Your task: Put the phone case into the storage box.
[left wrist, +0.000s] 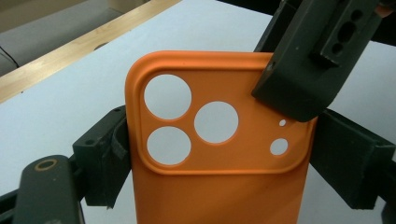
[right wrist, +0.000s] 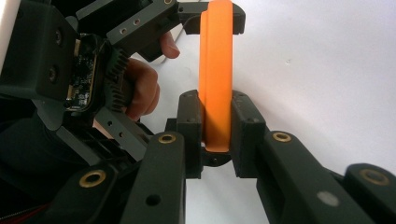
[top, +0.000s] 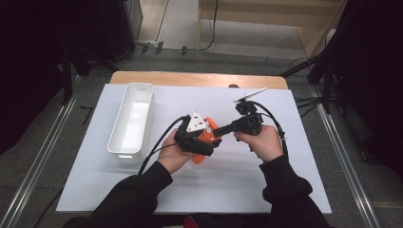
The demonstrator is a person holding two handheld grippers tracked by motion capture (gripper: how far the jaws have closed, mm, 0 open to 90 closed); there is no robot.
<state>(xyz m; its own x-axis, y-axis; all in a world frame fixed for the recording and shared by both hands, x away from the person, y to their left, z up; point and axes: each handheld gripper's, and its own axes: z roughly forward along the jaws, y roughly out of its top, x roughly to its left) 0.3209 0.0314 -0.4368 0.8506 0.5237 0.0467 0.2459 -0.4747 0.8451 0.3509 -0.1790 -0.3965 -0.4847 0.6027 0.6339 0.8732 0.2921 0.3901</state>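
Note:
An orange phone case (top: pixel 207 136) with several round camera holes (left wrist: pixel 215 122) is held above the white table sheet (top: pixel 266 180), at its middle. My left gripper (left wrist: pixel 219 161) spans the case's width just below the camera block, one pad against each long edge. My right gripper (right wrist: pixel 217 135) comes in from the right and is shut on the case's upper corner, a pad on each face; in its own view the case stands edge-on between the pads. That same clamping gripper (left wrist: pixel 303 70) shows at the top right of the left gripper view. A hand holds each gripper.
A long white bin (top: pixel 124 147) stands lengthwise at the left of the sheet, with nothing visible inside it. The wooden table edge (top: pixel 190 78) runs along the back. Cables trail from both grippers toward the person.

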